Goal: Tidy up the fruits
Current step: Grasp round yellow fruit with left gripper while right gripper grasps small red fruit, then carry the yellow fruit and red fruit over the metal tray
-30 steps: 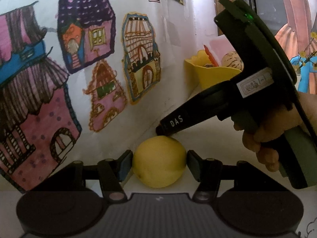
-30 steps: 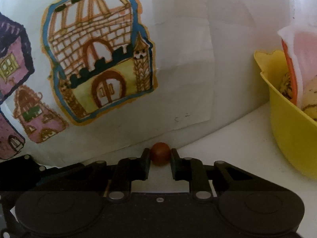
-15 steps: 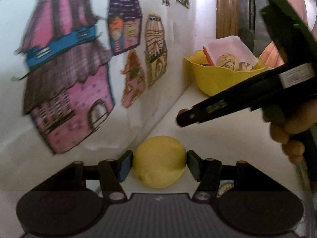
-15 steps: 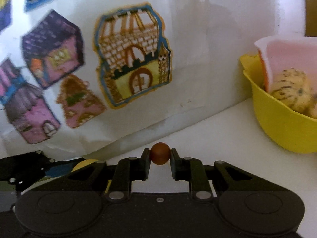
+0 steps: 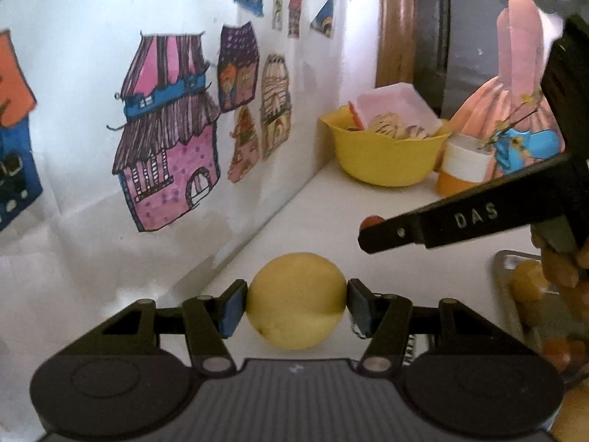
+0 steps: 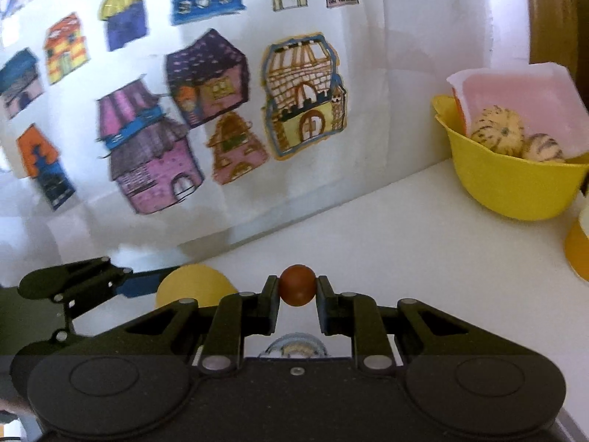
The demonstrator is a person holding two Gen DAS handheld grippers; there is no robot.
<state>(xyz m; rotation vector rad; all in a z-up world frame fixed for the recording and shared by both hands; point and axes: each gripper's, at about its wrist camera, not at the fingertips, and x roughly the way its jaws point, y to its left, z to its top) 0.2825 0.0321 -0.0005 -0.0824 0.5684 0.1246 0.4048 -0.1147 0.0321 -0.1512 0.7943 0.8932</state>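
While both tongs gripped fruit above the desk point(image 6: 405, 228), left tongs point(image 5: 295, 304) clasping a lemon point(image 5: 295, 300), right tongs point(image 6: 296, 291) a berry point(image 6: 296, 284); neither was placed yet; tray point(image 5: 501, 287) right, bowl point(image 5: 383, 154) far.

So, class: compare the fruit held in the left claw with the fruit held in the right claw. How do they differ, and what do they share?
The lemon is pale yellow; the small fruit is reddish brown. The lemon is far bigger, so the left claw is spread wide, while the right claw is nearly closed on the small fruit. Both are roundish and pinched between two pads.
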